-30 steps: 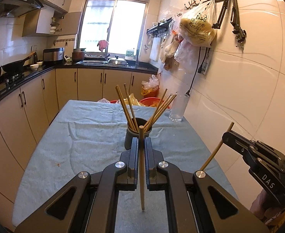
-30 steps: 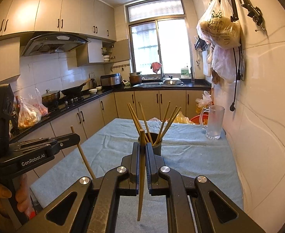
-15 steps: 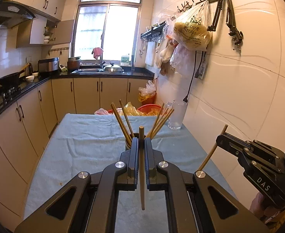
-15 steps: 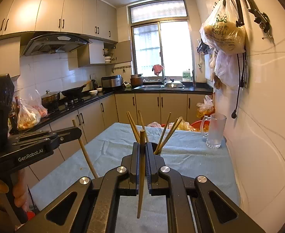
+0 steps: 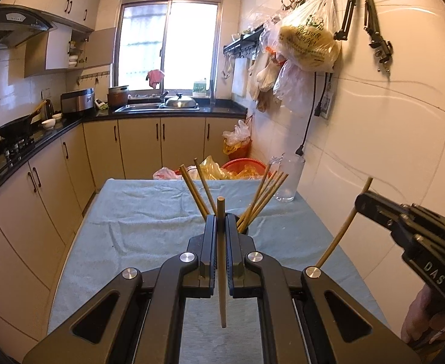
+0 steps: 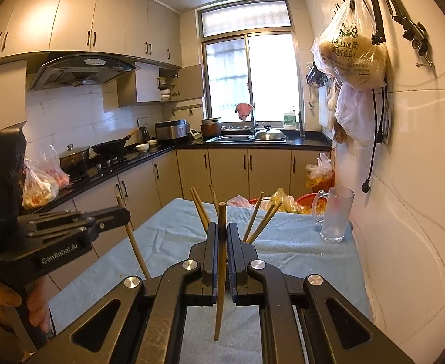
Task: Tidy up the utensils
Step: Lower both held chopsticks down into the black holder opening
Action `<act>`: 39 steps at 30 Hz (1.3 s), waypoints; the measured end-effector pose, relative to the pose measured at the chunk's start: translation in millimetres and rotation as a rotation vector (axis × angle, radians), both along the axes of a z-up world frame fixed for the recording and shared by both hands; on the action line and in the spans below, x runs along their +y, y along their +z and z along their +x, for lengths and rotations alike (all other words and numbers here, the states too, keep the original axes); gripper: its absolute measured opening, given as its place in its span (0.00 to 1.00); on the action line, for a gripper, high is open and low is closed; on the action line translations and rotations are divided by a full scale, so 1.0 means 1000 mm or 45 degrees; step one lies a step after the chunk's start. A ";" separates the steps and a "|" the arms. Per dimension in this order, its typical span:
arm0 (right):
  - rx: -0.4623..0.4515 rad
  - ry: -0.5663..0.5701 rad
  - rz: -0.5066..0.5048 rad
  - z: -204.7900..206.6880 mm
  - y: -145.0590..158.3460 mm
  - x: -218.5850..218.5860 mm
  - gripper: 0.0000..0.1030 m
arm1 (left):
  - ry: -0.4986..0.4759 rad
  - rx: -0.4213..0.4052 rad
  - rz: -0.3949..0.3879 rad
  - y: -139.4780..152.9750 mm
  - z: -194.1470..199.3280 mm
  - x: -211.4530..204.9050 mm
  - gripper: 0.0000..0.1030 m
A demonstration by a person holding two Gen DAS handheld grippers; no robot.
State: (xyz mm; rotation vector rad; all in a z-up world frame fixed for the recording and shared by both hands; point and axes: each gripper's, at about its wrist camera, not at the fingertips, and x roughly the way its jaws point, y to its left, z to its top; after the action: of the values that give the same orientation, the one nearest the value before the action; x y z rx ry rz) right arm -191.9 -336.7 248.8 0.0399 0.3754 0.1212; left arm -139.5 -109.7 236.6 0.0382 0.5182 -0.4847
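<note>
The left hand-held gripper (image 5: 221,236) is clamped on a single wooden chopstick (image 5: 221,270), which stands nearly upright between the pads, its blunt top poking above the jaws and its thinner end hanging free below. The right hand-held gripper (image 6: 221,242) is closed the same way on a second chopstick (image 6: 220,273), likewise close to vertical with its lower tip clear of the cloth. Gripping each stick partway along its length, with the point hanging down, looks chosen so it can be lowered tip-first into a container. Each tool also shows from the side in the other's view, carried in a person's hand (image 5: 419,318), both above the near end of the worktop (image 5: 149,212), which is draped in a pale blue towel. Just beyond the jaws, in the middle of that towel, stands a dark utensil cup (image 5: 243,230), mostly hidden behind the fingers, with several more chopsticks (image 5: 261,197) fanned out against its rim. That cup seems to be where both held sticks belong; neither is over its mouth yet. A frosted glass mug (image 6: 336,215) sits well apart at the far right corner by the tiled wall, out of the way of both approaches.
</note>
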 end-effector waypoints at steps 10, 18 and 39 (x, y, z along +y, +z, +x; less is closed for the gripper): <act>0.023 -0.004 -0.005 0.013 0.000 0.003 0.06 | 0.032 0.051 0.032 -0.009 0.016 0.003 0.05; 0.031 -0.005 -0.005 0.021 0.002 0.004 0.06 | 0.032 0.070 0.032 -0.010 0.023 0.005 0.05; -0.010 -0.035 0.058 0.079 0.049 -0.008 0.06 | -0.010 -0.114 -0.112 0.073 0.049 0.002 0.05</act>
State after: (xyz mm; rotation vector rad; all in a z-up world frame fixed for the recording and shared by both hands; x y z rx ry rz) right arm -112.7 -344.4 297.6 0.0895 0.3639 0.1027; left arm -90.6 -108.2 309.4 -0.0224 0.4083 -0.5104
